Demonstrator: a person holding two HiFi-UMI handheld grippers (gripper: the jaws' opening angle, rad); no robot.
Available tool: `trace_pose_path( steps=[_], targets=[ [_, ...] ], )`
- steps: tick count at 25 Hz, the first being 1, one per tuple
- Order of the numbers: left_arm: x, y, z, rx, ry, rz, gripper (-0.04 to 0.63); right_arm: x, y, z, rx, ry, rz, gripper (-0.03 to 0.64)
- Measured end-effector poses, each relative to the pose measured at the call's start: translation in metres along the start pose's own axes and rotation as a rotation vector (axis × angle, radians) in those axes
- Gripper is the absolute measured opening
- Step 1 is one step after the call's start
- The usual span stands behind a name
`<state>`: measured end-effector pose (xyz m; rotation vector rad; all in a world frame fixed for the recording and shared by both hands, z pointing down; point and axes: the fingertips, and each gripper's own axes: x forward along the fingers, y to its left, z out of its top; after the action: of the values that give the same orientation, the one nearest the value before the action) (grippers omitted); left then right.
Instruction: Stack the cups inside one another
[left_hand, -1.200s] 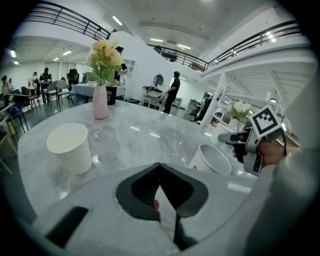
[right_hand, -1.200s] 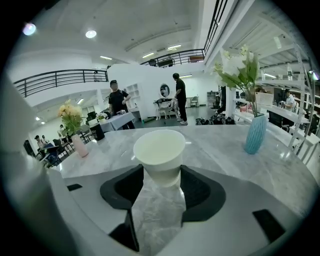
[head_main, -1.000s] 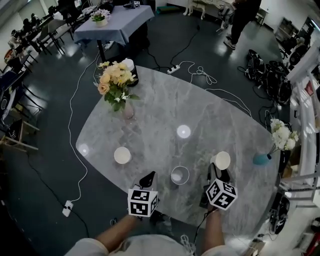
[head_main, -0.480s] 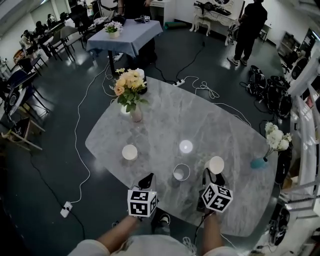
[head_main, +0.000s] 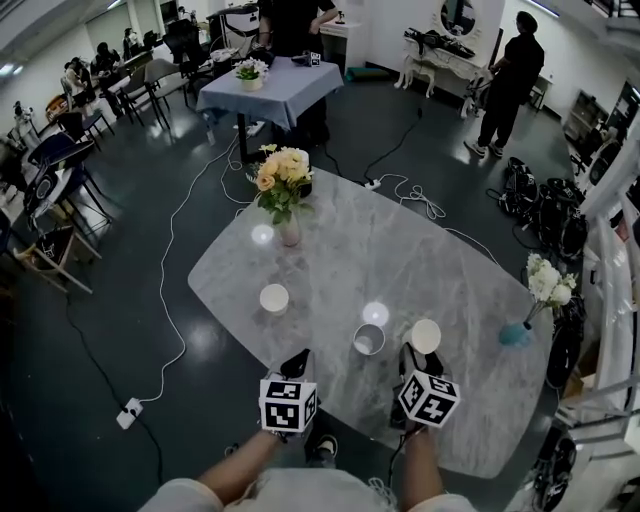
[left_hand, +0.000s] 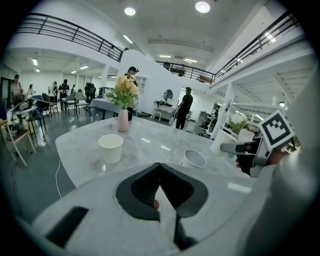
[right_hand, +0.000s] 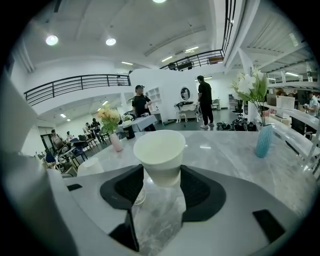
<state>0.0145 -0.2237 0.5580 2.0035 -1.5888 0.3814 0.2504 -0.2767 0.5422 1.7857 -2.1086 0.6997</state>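
Observation:
Three paper cups are on or over the marble table (head_main: 330, 250). A cream cup (head_main: 274, 298) (left_hand: 110, 148) stands at the left. A white cup (head_main: 368, 339) (left_hand: 193, 159) stands in the middle, ahead of my left gripper (head_main: 297, 360) (left_hand: 160, 166), which is shut on nothing. My right gripper (head_main: 414, 354) (right_hand: 161, 172) is shut on a third cup (head_main: 426, 336) (right_hand: 159, 150), upright, just right of the white cup. Whether the held cup touches the table is hidden by the jaws.
A pink vase of flowers (head_main: 289, 232) (left_hand: 123, 120) stands at the table's far left. A blue vase with white flowers (head_main: 516, 334) (right_hand: 263, 140) stands at the right edge. Cables cross the floor, and people and chairs are far off.
The head view has pulled back, so the table looks smaller. My right gripper has carried its cup slightly left, nearer the white middle cup. The left gripper has held its place.

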Motion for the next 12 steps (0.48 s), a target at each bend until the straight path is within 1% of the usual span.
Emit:
trace_pose_path(
  steps=[8, 12],
  targets=[
    [-0.021, 0.001, 0.000, 0.001, -0.035, 0.024, -0.002, -0.010, 0.025, 0.005, -0.031, -0.020, 0.060, 0.219],
    [-0.029, 0.005, 0.000, -0.006, -0.051, 0.040, -0.002, -0.010, 0.036, 0.005, -0.016, -0.021, 0.091, 0.219]
  ],
)
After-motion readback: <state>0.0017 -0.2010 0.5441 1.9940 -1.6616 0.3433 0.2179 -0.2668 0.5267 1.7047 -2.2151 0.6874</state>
